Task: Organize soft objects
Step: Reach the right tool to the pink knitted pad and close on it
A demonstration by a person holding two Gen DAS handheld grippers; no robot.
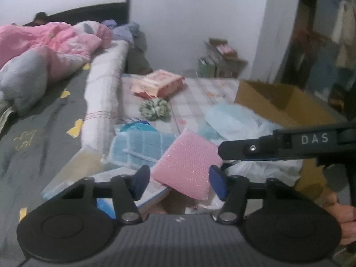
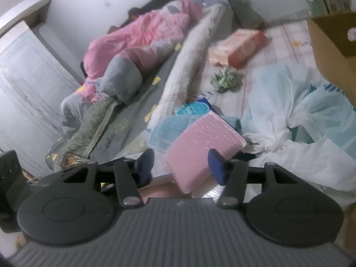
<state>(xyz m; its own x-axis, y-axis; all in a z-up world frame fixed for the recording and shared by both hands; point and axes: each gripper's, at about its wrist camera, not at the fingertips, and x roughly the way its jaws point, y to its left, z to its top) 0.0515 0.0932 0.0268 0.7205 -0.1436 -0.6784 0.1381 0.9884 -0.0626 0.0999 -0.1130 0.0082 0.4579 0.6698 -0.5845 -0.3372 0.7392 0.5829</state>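
Note:
A pink sparkly sponge pad (image 1: pixel 187 164) (image 2: pixel 200 142) lies tilted on a pile of soft things on a checked mat (image 1: pixel 200 93). My left gripper (image 1: pixel 180 181) has its blue-padded fingers on either side of the pad's near end, with a thin gap at the left finger. My right gripper (image 2: pixel 181 169) also straddles the pad; its right finger overlaps the edge and its left finger stands apart. One right finger (image 1: pixel 244 149) reaches in from the right beside the pad's corner. Under the pad lies a blue checked cloth (image 1: pixel 142 149) (image 2: pixel 169 129). A green ruffled cloth (image 1: pixel 154 109) (image 2: pixel 225 79) sits farther back.
An open cardboard box (image 1: pixel 278 102) (image 2: pixel 329 35) stands at the right, with a pale blue-white plastic bag (image 1: pixel 235 122) (image 2: pixel 289 102) in front of it. A pink tissue pack (image 1: pixel 158 83) lies behind. A bed at the left holds a pink quilt (image 1: pixel 55 40) and a grey pillow (image 1: pixel 24 82).

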